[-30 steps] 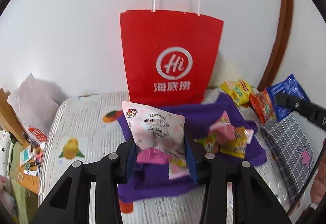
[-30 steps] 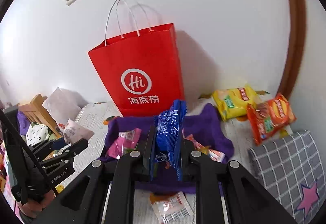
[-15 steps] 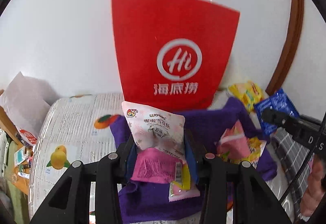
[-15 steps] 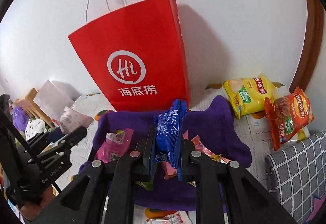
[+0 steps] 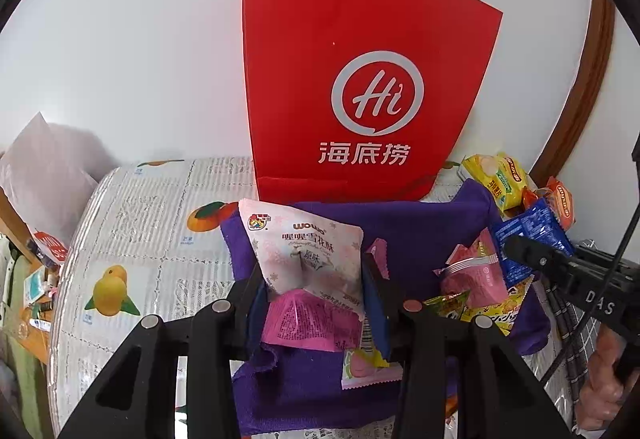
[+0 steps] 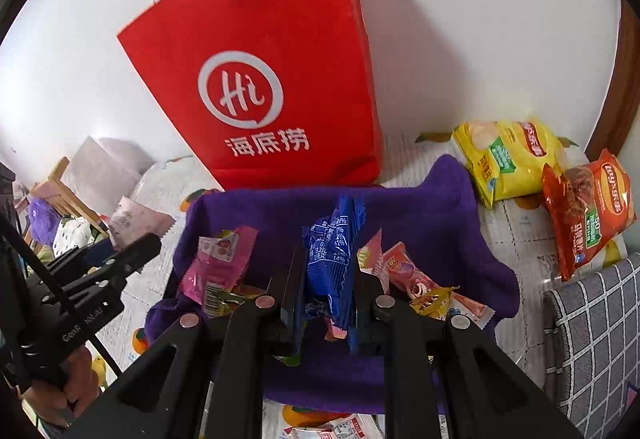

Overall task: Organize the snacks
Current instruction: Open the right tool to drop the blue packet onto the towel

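Note:
My left gripper (image 5: pixel 314 285) is shut on a pale pink snack packet (image 5: pixel 310 253), held over the near left part of a purple cloth (image 5: pixel 400 223). My right gripper (image 6: pixel 326 287) is shut on a blue snack packet (image 6: pixel 330 251) above the middle of the same purple cloth (image 6: pixel 420 207). Several small wrapped snacks lie on the cloth, among them a pink one (image 6: pixel 218 267) and a red-pink one (image 6: pixel 412 275). A red paper bag (image 5: pixel 360 79) with white handles stands upright against the wall just behind the cloth. From the left wrist view the right gripper (image 5: pixel 520 251) shows at the right with its blue packet (image 5: pixel 532 235).
A yellow chip bag (image 6: pixel 504 155) and an orange chip bag (image 6: pixel 592 207) lie right of the cloth near the wall. A grey checked cushion (image 6: pixel 596 339) sits at the near right. The fruit-printed table cover (image 5: pixel 132 239) drops off at the left, with clutter (image 5: pixel 36 279) beyond.
Both grippers have come down and closer to the red bag and purple cloth, each still holding its packet. The bag now looms larger in both views.

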The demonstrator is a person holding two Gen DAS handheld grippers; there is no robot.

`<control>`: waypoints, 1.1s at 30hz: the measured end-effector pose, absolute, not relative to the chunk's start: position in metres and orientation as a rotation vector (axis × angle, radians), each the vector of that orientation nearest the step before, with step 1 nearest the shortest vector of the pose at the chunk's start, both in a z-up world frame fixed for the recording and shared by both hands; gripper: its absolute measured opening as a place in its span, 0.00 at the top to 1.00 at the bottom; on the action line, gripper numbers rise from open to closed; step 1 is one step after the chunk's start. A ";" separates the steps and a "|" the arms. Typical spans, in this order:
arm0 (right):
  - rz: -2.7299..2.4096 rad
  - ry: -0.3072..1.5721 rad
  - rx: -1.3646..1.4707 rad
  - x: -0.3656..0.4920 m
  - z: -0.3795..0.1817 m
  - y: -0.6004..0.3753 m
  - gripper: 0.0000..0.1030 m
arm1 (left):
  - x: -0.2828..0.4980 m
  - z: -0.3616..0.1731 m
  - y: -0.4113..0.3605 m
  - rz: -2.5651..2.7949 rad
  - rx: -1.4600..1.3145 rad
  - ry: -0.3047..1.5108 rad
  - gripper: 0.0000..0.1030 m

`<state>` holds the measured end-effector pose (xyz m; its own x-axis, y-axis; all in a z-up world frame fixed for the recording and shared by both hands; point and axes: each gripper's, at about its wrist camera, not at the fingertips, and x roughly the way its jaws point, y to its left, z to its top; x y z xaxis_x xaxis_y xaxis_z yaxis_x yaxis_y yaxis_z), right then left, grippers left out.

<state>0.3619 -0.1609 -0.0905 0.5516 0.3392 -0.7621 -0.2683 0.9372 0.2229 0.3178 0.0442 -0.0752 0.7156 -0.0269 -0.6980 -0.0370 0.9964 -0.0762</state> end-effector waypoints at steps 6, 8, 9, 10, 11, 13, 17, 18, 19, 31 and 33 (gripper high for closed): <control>0.346 0.965 0.065 0.368 -0.104 -0.156 0.84 | 0.321 -0.080 0.039 -0.005 -0.085 0.791 0.61; 0.358 0.979 0.056 0.368 -0.107 -0.151 0.84 | 0.321 -0.080 0.039 -0.011 -0.086 0.793 0.60; 0.364 0.982 0.047 0.367 -0.108 -0.149 0.84 | 0.321 -0.081 0.038 -0.012 -0.083 0.795 0.60; 0.366 0.984 0.034 0.367 -0.109 -0.146 0.84 | 0.321 -0.081 0.039 -0.010 -0.084 0.795 0.60; 0.366 0.988 0.022 0.366 -0.110 -0.144 0.84 | 0.321 -0.081 0.039 -0.008 -0.086 0.796 0.60; 0.368 0.996 0.004 0.366 -0.114 -0.139 0.84 | 0.321 -0.081 0.039 -0.011 -0.086 0.798 0.60; 0.367 1.018 0.005 0.368 -0.120 -0.136 0.84 | 0.321 -0.081 0.041 -0.008 -0.087 0.797 0.59; 0.367 1.023 0.003 0.369 -0.121 -0.136 0.84 | 0.321 -0.080 0.042 -0.009 -0.091 0.796 0.59; 0.365 1.023 0.001 0.369 -0.122 -0.136 0.84 | 0.321 -0.080 0.042 -0.009 -0.093 0.797 0.59; 0.354 1.004 -0.002 0.369 -0.117 -0.141 0.66 | 0.327 -0.089 0.040 -0.043 -0.120 0.841 0.59; 0.353 1.001 0.003 0.369 -0.114 -0.142 0.65 | 0.328 -0.092 0.039 -0.055 -0.126 0.848 0.59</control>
<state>0.3685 -0.1417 -0.1143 0.4878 0.2919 -0.8227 -0.2893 0.9432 0.1631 0.3275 0.0385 -0.0918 0.6604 -0.0983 -0.7445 -0.0021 0.9912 -0.1327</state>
